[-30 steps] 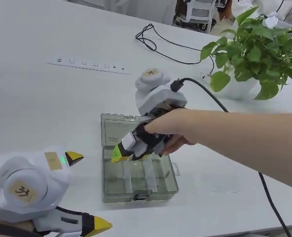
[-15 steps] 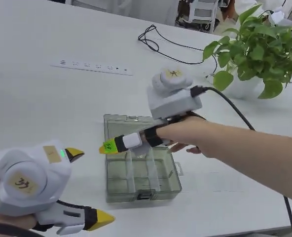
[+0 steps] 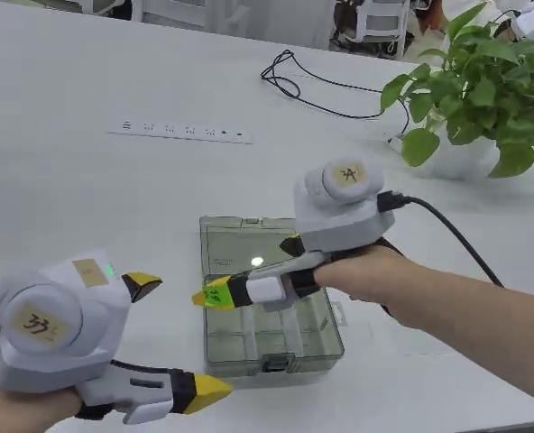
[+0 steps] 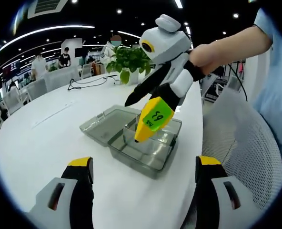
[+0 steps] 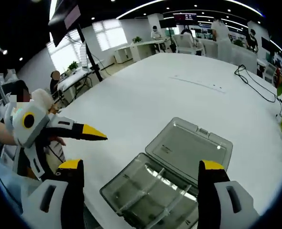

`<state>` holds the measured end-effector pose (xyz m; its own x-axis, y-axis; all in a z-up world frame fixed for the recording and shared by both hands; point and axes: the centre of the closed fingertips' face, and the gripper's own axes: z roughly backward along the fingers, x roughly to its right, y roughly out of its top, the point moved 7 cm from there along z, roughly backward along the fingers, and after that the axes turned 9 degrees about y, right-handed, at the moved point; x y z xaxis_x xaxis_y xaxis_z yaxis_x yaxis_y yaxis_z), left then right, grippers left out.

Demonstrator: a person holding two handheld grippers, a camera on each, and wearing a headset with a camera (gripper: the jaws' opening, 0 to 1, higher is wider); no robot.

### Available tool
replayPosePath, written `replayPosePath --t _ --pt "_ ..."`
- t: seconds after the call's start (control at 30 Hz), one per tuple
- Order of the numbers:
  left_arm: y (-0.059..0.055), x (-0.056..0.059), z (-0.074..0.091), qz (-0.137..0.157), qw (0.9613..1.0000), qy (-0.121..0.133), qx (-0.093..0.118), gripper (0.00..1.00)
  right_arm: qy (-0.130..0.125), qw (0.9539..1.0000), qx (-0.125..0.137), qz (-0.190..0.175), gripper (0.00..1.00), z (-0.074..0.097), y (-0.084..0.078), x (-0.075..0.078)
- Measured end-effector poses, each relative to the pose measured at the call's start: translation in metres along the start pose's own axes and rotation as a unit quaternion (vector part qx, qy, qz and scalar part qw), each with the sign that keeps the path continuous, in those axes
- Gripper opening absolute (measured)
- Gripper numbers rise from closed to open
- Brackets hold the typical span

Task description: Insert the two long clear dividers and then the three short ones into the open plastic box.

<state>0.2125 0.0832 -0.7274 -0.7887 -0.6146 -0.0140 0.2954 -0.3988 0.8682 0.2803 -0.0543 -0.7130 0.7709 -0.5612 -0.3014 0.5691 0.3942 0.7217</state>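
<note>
Plastic box (image 3: 269, 357) sits open beneath the right hand-held gripper (image 3: 249, 271), whose jaws gape wide and empty just above it. The left hand-held gripper (image 3: 179, 336), also wide and empty, hangs to its left. Clear dividers (image 3: 294, 332) stand in the box, near the table's (image 3: 87, 180) front edge.

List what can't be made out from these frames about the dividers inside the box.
- Head view: the right tongs and the hand cover the middle of the box, so the short ones cannot be counted.
- Left gripper view: the right tongs stand in front of the box and hide most of its inside.
- Right gripper view: the dividers are clear against clear plastic, and the bottom edge cuts off part of the box.
</note>
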Motion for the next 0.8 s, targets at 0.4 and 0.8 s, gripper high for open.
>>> replayPosePath --t 0.4,0.8 --pt "0.006 0.001 0.0 0.05 0.9983 0.03 0.006 0.9 0.029 0.9947 0.085 0.051 1.0 0.028 -0.009 0.011" --pt "0.008 0.001 0.006 0.077 0.995 0.062 0.011 0.9 0.039 0.9891 0.124 0.069 1.0 0.075 -0.03 0.028"
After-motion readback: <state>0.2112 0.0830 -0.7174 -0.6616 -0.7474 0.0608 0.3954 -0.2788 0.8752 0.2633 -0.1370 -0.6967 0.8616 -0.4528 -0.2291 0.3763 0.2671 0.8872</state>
